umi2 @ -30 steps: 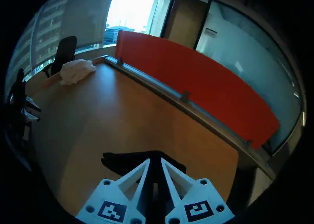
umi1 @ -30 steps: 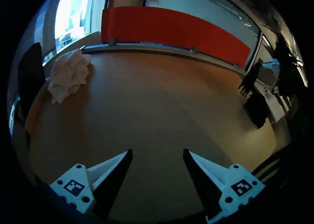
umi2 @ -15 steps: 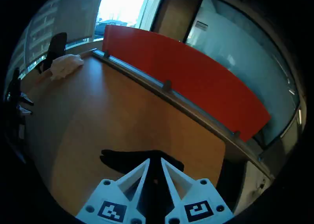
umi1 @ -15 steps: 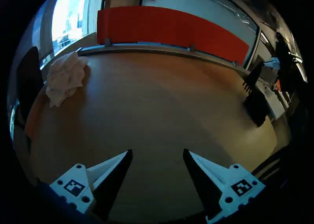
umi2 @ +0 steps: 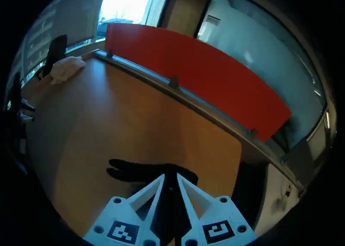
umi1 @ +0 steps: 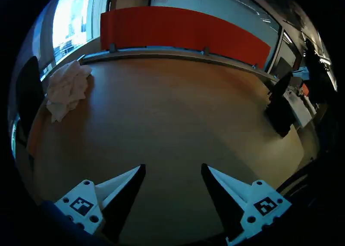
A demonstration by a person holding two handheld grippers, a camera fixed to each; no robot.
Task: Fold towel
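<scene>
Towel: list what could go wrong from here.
1. The towel lies bunched at the table's far corner, near the edge; a careless tug could drag it off.
2. Its corners are hidden in the heap, so a pinch may catch several layers and the fold could go crooked.
3. The right gripper looks shut and is far from the towel; it must open before any grasp.

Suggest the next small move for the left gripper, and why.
Probably move the left gripper forward and leftward toward the towel. The towel lies crumpled near the far left corner of the table, untouched, and the gripper hangs open and empty over bare wood, well short of it.
</scene>
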